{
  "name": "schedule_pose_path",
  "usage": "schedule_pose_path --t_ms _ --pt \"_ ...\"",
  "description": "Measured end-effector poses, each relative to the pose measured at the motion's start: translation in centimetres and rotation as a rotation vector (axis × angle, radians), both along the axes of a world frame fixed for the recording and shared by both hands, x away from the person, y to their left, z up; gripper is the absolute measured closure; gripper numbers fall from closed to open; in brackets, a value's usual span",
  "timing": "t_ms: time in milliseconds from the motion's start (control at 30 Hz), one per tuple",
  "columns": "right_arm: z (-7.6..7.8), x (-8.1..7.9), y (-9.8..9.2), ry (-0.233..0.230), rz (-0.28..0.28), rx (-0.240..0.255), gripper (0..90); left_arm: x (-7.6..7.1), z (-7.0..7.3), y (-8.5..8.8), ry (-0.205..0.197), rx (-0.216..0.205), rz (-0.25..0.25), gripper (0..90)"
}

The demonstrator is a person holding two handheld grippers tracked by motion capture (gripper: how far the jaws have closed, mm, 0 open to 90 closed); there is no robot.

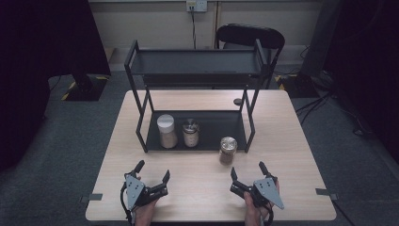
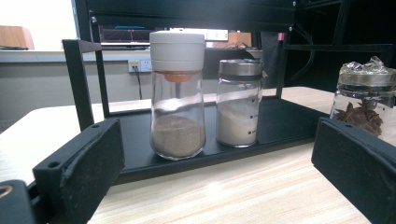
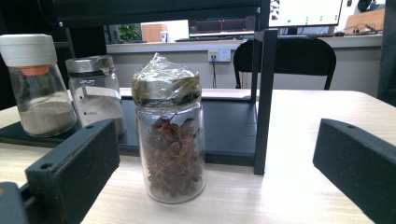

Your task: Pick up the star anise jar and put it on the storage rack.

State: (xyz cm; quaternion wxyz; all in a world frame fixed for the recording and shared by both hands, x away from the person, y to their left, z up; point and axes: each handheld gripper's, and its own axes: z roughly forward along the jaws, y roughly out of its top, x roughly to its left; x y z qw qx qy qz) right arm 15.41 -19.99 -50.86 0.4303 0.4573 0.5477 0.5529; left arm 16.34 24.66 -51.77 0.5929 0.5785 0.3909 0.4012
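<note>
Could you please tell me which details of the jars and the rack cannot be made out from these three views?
- White-lidded jar: its powder can't be identified, left gripper view.
- Metal-lidded jar: side markings too small to read.
- Star anise jar: lid hidden under crinkled plastic wrap, right gripper view.
- Rack: top shelf contents hidden by its rim, high view.
- Small dark object: too small to identify.

No words, brands or numbers can be read anywhere. The middle jar (image 2: 239, 103) on the rack's (image 2: 280, 123) lower shelf bears a column of small dark scale marks down its right side in the left gripper view, too small to read. In the right gripper view the same jar (image 3: 95, 93) carries a faint line of dark print, blurred past reading.
</note>
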Motion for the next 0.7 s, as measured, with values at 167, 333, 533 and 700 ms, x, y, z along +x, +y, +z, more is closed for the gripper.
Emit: schedule_pose_path --t_ms 167,333,533,700 --pt "0.3 0.3 -0.1 0.019 0.006 -0.004 2.4 0.0 0.0 0.0 0.000 0.000 0.000 1.7" --pt "0.5 0.3 -0.3 0.026 0.019 -0.004 3.3 0.0 0.0 0.0 0.000 0.000 0.001 1.6" --pt "0.8 0.2 -0.5 0.037 0.022 0.004 2.8 0.0 0.0 0.0 0.000 0.000 -0.002 1.7" --pt "1.2 0.3 -0.3 0.042 0.019 0.019 3.3 0.0 0.0 0.0 0.000 0.000 -0.001 1.7"
